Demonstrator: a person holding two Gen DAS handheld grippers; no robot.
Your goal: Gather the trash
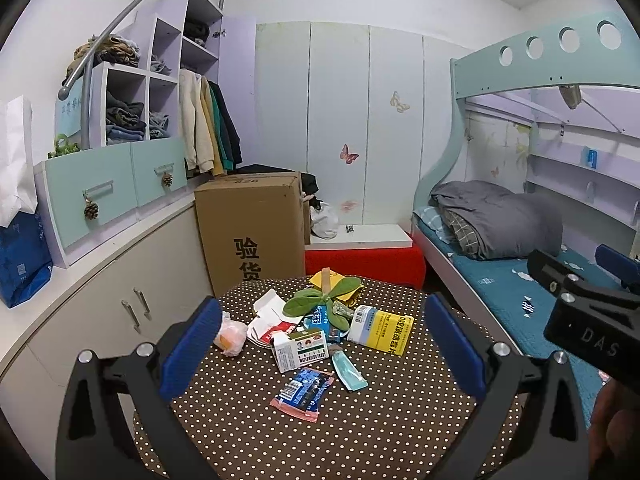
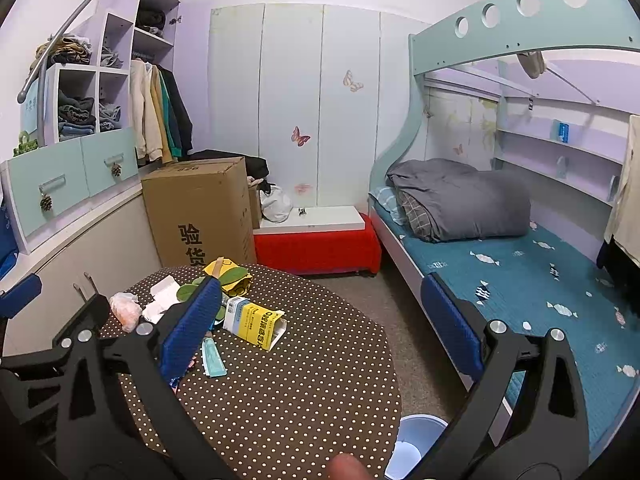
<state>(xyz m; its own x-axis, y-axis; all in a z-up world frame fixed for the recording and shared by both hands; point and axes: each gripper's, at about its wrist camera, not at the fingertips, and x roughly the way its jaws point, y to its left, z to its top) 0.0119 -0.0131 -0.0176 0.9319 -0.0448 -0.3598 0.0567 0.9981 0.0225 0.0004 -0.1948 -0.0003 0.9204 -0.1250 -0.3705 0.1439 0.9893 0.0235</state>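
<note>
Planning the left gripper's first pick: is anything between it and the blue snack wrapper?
Nothing visible. The blue snack wrapper lies flat on the dotted table, nearest the open left gripper; other trash sits behind it.

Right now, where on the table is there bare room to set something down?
The near half of the polka-dot table is bare, from the blue snack wrapper and teal tube to the near rim. The right side past the yellow box is free too. The far-left part is crowded with litter.
</note>
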